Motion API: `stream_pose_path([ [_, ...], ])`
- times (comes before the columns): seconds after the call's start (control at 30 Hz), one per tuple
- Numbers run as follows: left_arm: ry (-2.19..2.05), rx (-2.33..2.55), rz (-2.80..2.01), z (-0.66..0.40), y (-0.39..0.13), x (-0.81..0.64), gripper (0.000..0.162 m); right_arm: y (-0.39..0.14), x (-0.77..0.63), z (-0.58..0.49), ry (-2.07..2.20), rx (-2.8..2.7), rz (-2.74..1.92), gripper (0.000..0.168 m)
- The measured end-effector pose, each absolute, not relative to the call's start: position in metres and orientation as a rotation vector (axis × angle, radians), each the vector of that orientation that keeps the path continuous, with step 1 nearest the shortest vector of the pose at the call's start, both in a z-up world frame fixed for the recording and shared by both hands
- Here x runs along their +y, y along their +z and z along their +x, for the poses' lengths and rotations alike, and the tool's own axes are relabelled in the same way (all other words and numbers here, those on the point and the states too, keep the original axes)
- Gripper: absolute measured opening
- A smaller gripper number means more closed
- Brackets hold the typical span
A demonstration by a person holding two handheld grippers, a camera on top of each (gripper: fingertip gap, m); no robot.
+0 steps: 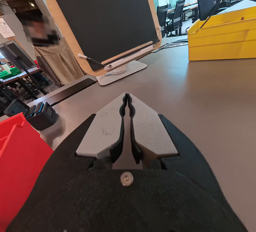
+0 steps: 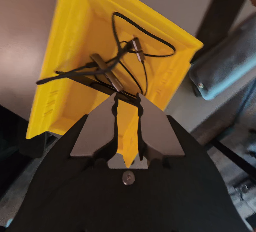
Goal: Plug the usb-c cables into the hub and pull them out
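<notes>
In the right wrist view, a yellow bin point(image 2: 72, 45) holds a long grey hub point(image 2: 106, 71), a smaller grey hub point(image 2: 137, 49) and tangled black cables point(image 2: 145, 31). One cable end point(image 2: 45, 80) hangs over the bin's left rim. A flat black piece point(image 2: 105, 88) lies under the long hub. My right gripper point(image 2: 126, 96) is open, above the bin's near part, its tips just short of the long hub's near end. My left gripper point(image 1: 127, 95) is shut and empty, low over the grey table point(image 1: 194, 100). The view is blurred.
In the left wrist view, the yellow bin point(image 1: 221, 42) stands at the right with a black cable point(image 1: 207, 20) sticking out. A book stand with a black board point(image 1: 105, 21) stands ahead. A red bin point(image 1: 18, 142) and a black box point(image 1: 43, 115) sit at the left. The left gripper's tips are roughly 50 cm from the right gripper's.
</notes>
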State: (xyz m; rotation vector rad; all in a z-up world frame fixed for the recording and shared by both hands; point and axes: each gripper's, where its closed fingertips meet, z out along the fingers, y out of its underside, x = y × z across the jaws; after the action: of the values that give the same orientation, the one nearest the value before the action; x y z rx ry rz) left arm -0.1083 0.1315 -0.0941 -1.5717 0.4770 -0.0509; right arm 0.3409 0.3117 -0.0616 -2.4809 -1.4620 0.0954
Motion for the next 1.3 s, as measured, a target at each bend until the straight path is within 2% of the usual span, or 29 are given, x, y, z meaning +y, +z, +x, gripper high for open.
stream_pose_path([
  [0.17, -0.046, 0.502, -1.575, -0.105, -0.096, 0.131, 0.000, -0.019, 0.318, 0.342, 0.185, -1.242, -2.357, 0.012],
  [0.37, -0.114, 0.474, -1.585, -0.105, -0.095, 0.131, 0.000, 0.109, 0.235, 0.213, 0.743, -1.087, -1.626, 0.014],
  [0.43, -0.119, 0.467, -1.586, -0.106, -0.095, 0.131, 0.000, 0.130, 0.194, 0.173, 0.834, -1.045, -1.434, 0.015],
  [0.5, -0.122, 0.467, -1.583, -0.106, -0.095, 0.131, 0.000, 0.114, 0.145, 0.127, 1.016, -1.140, -1.354, 0.015],
  [0.57, -0.124, 0.474, -1.581, -0.105, -0.095, 0.130, 0.000, 0.075, 0.111, 0.078, 1.220, -1.256, -1.371, 0.010],
  [0.67, -0.125, 0.486, -1.596, -0.104, -0.098, 0.130, 0.000, -0.017, 0.116, 0.016, 1.211, -1.350, -1.538, 0.030],
  [0.73, -0.121, 0.495, -1.593, -0.103, -0.098, 0.129, 0.000, -0.073, 0.126, -0.014, 1.210, -1.401, -1.628, 0.022],
  [0.8, -0.113, 0.493, -1.596, -0.103, -0.098, 0.130, 0.000, -0.116, 0.141, -0.032, 1.179, -1.404, -1.703, 0.034],
  [0.83, -0.109, 0.489, -1.601, -0.104, -0.099, 0.130, 0.000, -0.128, 0.145, -0.037, 1.166, -1.416, -1.702, 0.033],
  [0.87, -0.106, 0.484, -1.606, -0.105, -0.099, 0.131, 0.000, -0.137, 0.146, -0.040, 1.152, -1.439, -1.695, 0.028],
  [1.03, -0.076, 0.483, -1.689, -0.106, -0.110, 0.134, 0.000, -0.160, 0.155, -0.035, 0.850, -1.560, -1.599, 0.035],
  [1.3, -0.096, 0.393, -1.774, -0.119, -0.118, 0.134, 0.000, -0.174, 0.145, -0.035, 0.803, -1.651, -1.613, 0.036],
])
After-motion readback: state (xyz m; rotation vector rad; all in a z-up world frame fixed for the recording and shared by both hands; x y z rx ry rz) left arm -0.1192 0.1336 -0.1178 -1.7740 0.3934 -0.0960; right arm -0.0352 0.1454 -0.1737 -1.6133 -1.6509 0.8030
